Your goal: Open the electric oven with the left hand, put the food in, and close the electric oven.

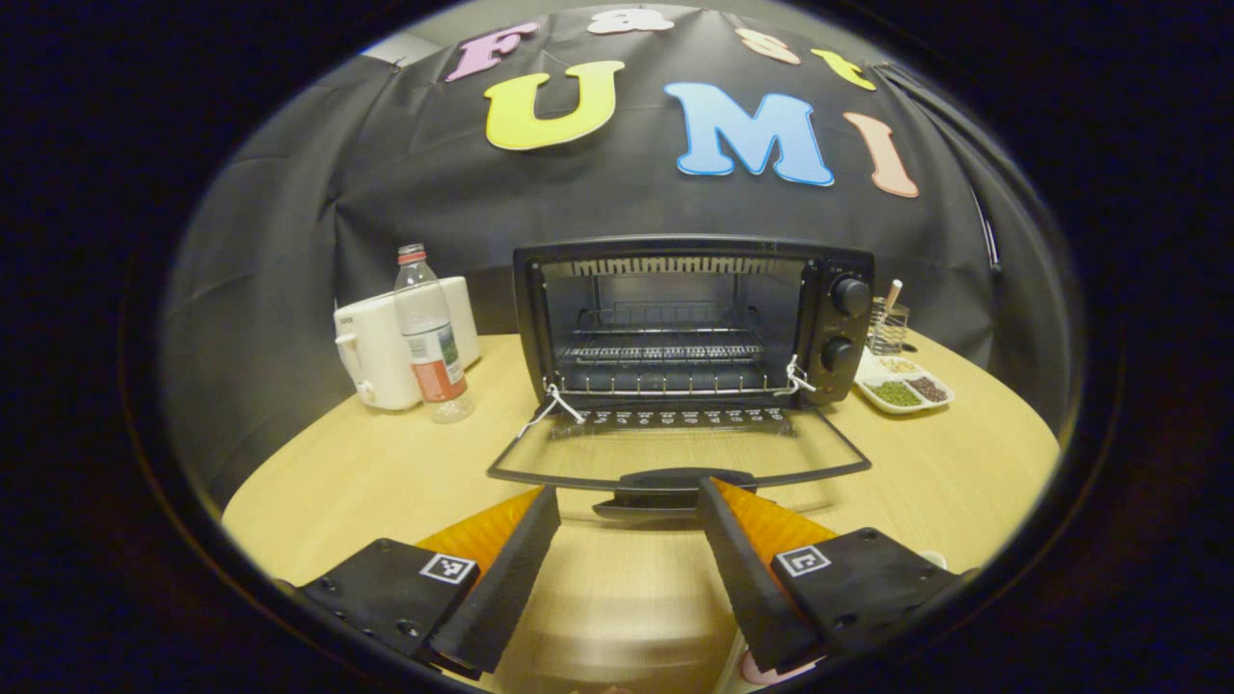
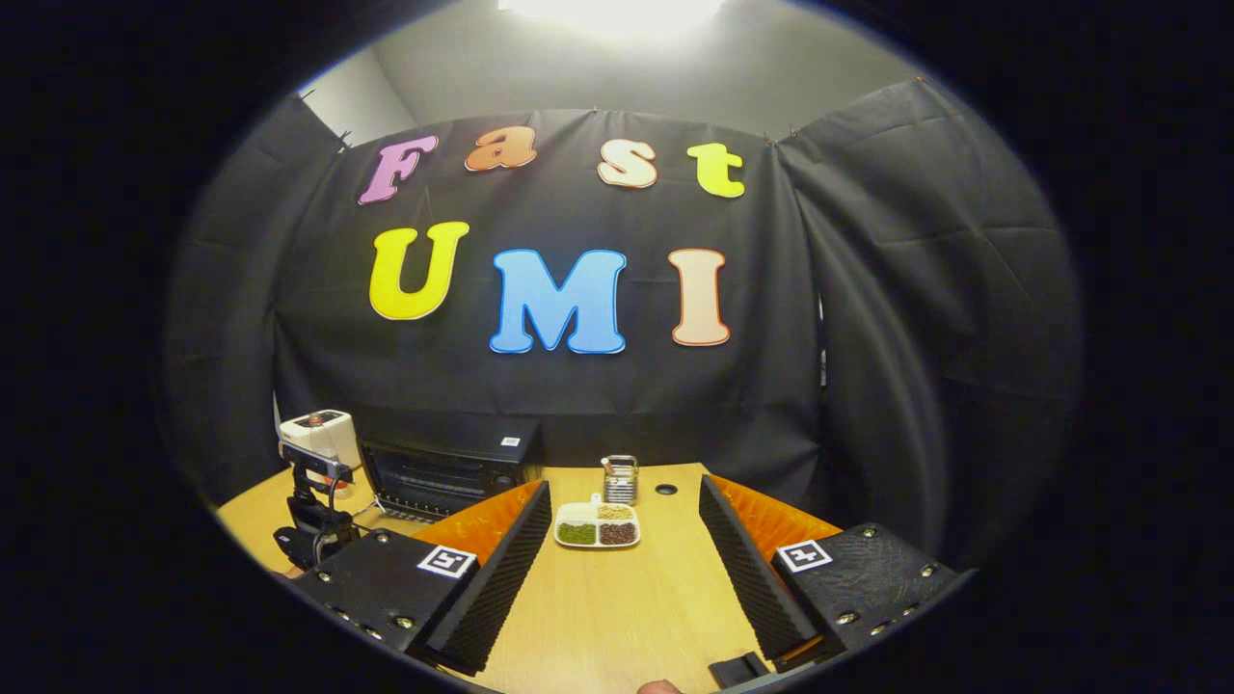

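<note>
The black electric oven (image 1: 694,318) stands at the back of the wooden table with its glass door (image 1: 675,448) folded down flat and a wire rack (image 1: 665,352) bare inside. My left gripper (image 1: 627,496) is open just in front of the door's handle (image 1: 675,480), touching nothing. A white divided dish of green, brown and pale food (image 2: 598,525) lies on the table ahead of my right gripper (image 2: 625,492), which is open and empty. The same dish (image 1: 901,387) sits right of the oven. In the right gripper view the oven (image 2: 443,472) is far left, with the left gripper (image 2: 313,472) before it.
A water bottle (image 1: 429,337) and a white appliance (image 1: 386,352) stand left of the oven. A small metal holder (image 1: 887,326) stands behind the dish, also seen as the holder (image 2: 620,479). The black cloth wall closes the table's back and sides.
</note>
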### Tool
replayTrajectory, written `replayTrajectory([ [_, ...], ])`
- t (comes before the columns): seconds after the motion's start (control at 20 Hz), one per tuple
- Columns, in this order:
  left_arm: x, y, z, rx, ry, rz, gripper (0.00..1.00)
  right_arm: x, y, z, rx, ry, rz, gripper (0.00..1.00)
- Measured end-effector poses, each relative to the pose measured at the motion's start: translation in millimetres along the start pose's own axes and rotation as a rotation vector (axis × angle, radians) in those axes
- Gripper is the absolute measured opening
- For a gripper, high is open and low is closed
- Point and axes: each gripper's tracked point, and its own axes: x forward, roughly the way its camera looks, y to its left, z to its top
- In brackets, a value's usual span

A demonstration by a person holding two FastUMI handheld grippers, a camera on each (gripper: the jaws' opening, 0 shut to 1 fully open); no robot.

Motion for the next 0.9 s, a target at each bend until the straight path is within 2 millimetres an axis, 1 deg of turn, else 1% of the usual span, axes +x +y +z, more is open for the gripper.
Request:
replayTrajectory([
  [0.05,-11.9,2.7,7.9,0.0,-0.021,0.004,0.98,2.0,4.5,-5.3,0.017,0.015,0.021,0.98],
  [0.1,-23.1,6.1,19.0,0.005,-0.048,0.004,0.97,3.9,10.9,-8.8,0.038,0.028,0.047,0.98],
  [0.15,-38.4,9.8,31.8,0.01,-0.076,0.006,1.0,5.8,17.5,-13.9,0.065,0.045,0.076,0.98],
  [0.25,-65.6,18.8,61.0,-0.001,-0.134,0.009,0.97,12.4,34.8,-27.6,0.142,0.101,0.152,0.98],
  [0.35,-93.0,27.4,92.6,-0.023,-0.195,0.017,0.97,16.9,52.7,-43.0,0.224,0.173,0.231,0.98],
  [0.4,-106.1,32.2,107.2,-0.026,-0.228,0.025,1.0,18.7,62.0,-51.2,0.257,0.213,0.271,0.98],
  [0.45,-120.2,36.5,119.7,-0.027,-0.259,0.031,1.0,21.1,69.6,-59.8,0.284,0.258,0.307,0.98],
  [0.5,-134.4,40.8,134.1,-0.025,-0.292,0.037,0.97,21.4,79.2,-72.6,0.31,0.314,0.345,0.98],
  [0.6,-162.1,48.7,158.4,-0.029,-0.351,0.045,0.97,21.5,94.2,-96.9,0.379,0.434,0.403,0.98],
  [0.65,-173.5,51.7,167.4,-0.033,-0.374,0.049,0.97,21.8,100.9,-108.9,0.419,0.497,0.433,0.98],
  [0.7,-183.7,55.2,174.0,-0.035,-0.39,0.052,1.0,18.9,109.2,-122.1,0.459,0.567,0.462,0.99],
  [0.75,-193.4,59.0,180.0,-0.034,-0.409,0.061,0.97,17.6,118.6,-132.2,0.504,0.627,0.493,0.98],
  [0.8,-203.1,62.5,187.9,-0.033,-0.428,0.066,0.91,14.1,126.8,-146.2,0.544,0.699,0.52,0.98],
  [0.85,-213.4,63.7,193.4,-0.036,-0.441,0.065,0.91,12.0,133.0,-157.7,0.583,0.766,0.541,0.96],
  [0.9,-220.6,66.3,197.0,-0.04,-0.451,0.069,1.0,9.6,138.6,-169.9,0.611,0.826,0.553,0.96],
])
